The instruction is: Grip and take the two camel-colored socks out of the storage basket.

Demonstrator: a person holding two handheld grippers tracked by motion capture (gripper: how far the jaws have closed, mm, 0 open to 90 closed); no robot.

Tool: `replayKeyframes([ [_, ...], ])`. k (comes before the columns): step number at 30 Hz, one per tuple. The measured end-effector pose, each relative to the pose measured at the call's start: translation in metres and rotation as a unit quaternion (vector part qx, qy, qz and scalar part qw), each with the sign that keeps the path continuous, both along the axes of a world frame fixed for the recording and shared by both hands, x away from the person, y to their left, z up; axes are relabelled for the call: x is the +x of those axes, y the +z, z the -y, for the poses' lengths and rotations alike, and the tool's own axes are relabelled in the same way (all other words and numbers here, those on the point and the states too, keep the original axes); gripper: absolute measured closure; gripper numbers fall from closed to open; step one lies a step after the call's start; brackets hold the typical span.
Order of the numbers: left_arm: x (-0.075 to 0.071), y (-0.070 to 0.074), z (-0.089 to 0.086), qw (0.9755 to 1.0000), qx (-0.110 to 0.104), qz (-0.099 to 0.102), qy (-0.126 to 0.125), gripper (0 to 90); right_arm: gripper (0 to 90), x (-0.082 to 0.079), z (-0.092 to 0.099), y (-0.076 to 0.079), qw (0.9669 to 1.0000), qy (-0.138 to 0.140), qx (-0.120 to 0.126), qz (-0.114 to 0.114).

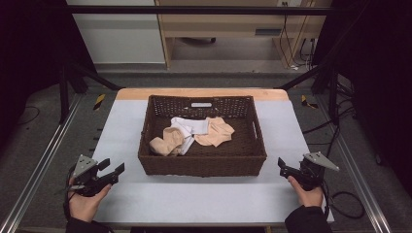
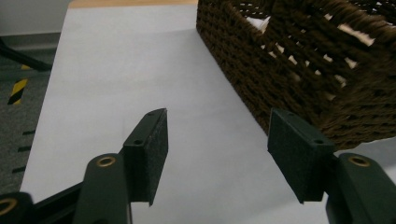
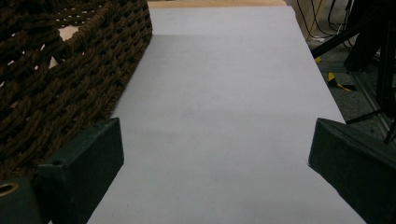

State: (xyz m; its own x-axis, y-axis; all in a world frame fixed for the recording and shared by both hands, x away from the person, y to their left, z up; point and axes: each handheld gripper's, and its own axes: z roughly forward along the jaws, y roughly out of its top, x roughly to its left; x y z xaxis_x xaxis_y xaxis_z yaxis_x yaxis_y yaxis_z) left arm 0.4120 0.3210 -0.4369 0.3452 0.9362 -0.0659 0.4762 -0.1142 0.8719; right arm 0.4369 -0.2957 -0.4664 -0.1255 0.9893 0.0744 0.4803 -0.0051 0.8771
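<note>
The pale grey tabletop (image 1: 204, 194) lies bare along its near edge and down both sides of the basket, so there is open room in front and at either flank; a strip of light wood shows at its far edge. Dark metal frame posts rise at the far left and right corners, and a rail runs along each side of the tabletop at floor level.

A dark brown rectangular woven wicker basket (image 1: 201, 164) stands in the middle, its long side toward the person, with a handle slot in the far wall. Its near wall stands between both claws and what lies inside. In the left gripper view the basket's corner is just beside the right-hand jaw; in the right gripper view its wall sits close by the left-hand jaw.

Inside the basket lie crumpled peach-beige and white soft fabric pieces (image 1: 192, 133), bunched toward the middle and left of its floor, touching one another.

The left claw (image 1: 111, 169), held by the person's left hand (image 1: 86, 203), hovers near the basket's front left corner, jaws spread wide with nothing between them. The right claw (image 1: 281, 165), in the right hand (image 1: 307, 195), sits off the front right corner, likewise spread wide and empty.
</note>
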Motion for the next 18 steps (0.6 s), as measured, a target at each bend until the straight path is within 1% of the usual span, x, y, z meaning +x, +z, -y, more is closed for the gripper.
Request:
replayKeyframes([
  [2,0.0,0.006,0.002,1.0,0.0,0.005,-0.003,39.1,4.1,0.0,-0.001,0.0,1.0,0.005,-0.001,-0.005],
  [3,0.0,0.006,0.002,1.0,0.0,0.005,-0.003,39.2,4.1,0.0,-0.001,0.0,1.0,0.005,-0.001,-0.005],
  [4,0.0,0.013,0.004,0.9999,-0.003,0.011,-0.007,39.4,3.9,0.0,0.0,0.0,1.0,0.005,-0.001,0.001],
  [7,0.002,0.022,0.008,0.9997,-0.007,0.017,-0.013,39.5,3.9,0.0,0.0,0.0,1.0,0.001,-0.002,0.001],
  [10,0.003,0.03,0.012,0.9996,-0.002,0.021,-0.017,41.0,4.0,-0.001,0.0,0.0,1.0,0.0,-0.001,0.001],
  [13,0.007,0.039,0.017,0.9995,-0.001,0.019,-0.025,41.0,4.2,-0.001,-0.001,0.0,1.0,0.002,-0.003,0.004],
  [14,0.007,0.039,0.017,0.9995,-0.001,0.019,-0.025,40.9,4.2,-0.001,-0.001,0.0,1.0,0.002,-0.003,0.004],
  [15,0.01,0.043,0.019,0.9994,-0.003,0.02,-0.027,40.9,4.3,-0.001,-0.001,0.0,1.0,0.003,-0.003,0.004],
  [16,0.013,0.049,0.022,0.9994,-0.002,0.021,-0.029,40.4,4.2,-0.002,-0.001,0.001,0.9999,0.004,-0.003,0.011],
  [18,0.017,0.055,0.026,0.9992,-0.007,0.027,-0.029,40.5,4.0,-0.002,-0.001,0.002,0.9999,0.003,0.0,0.014],
])
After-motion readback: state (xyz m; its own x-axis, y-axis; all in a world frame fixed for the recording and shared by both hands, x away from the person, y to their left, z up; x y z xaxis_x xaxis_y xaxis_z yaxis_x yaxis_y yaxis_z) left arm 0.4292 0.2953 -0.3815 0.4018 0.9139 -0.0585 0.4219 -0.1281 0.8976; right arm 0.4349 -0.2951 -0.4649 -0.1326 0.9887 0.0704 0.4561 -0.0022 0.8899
